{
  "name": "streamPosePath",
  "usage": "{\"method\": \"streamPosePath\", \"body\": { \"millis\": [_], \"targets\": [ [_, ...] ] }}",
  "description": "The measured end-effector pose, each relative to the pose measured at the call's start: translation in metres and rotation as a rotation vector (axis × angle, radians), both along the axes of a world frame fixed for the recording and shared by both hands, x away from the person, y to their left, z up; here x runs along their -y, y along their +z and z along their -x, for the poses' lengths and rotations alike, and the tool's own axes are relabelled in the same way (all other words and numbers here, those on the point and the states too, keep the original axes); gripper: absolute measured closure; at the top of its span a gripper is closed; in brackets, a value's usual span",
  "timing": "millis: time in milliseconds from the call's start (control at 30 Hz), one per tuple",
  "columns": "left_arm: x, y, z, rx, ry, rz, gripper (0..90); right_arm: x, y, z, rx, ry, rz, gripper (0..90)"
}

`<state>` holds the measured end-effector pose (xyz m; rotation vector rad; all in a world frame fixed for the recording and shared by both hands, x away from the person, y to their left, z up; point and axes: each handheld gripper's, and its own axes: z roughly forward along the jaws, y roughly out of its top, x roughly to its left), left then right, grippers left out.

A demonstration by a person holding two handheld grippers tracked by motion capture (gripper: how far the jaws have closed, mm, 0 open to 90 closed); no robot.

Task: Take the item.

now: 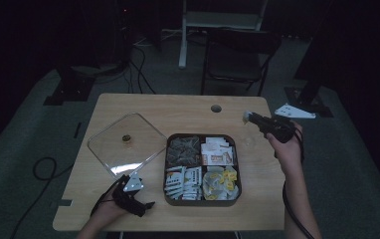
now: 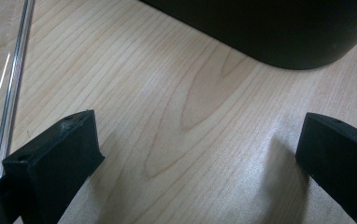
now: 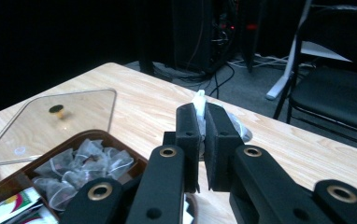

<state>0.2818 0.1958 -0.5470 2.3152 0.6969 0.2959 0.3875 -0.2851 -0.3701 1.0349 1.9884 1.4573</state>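
Observation:
A dark square tray point(image 1: 203, 135) with four compartments of tea bags and sachets sits mid-table. My right gripper point(image 1: 248, 118) hovers over the table just right of the tray's far corner, shut on a small white sachet point(image 3: 199, 100) that sticks up between the pads point(image 3: 189, 125). Below those jaws lie the translucent pyramid tea bags point(image 3: 81, 163) of the tray's back-left compartment. My left gripper point(image 1: 147, 205) rests low at the table's front left edge, next to the tray's near left corner point(image 2: 279, 32). Its jaws stand wide apart over bare wood point(image 2: 186, 116) with nothing between them.
A clear square glass lid point(image 1: 123, 144) with a small brass knob lies flat left of the tray; its edge point(image 2: 13, 88) runs beside the left jaw. A cable hole point(image 1: 216, 108) sits near the table's back edge. A black folding chair point(image 1: 237, 55) stands behind the table.

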Motion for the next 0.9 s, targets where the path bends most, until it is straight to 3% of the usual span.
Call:
{"method": "streamPosePath", "body": {
  "millis": [467, 900],
  "targets": [
    [0.0, 0.0, 0.0, -0.002, 0.0, 0.001, 0.3, 0.028, -0.019, -0.023, -0.056, -0.117, -0.007, 85.5],
    [0.0, 0.0, 0.0, -0.002, 0.001, 0.001, 0.3, 0.04, -0.054, -0.041, -0.146, -0.168, -0.024, 85.5]
  ]
}}
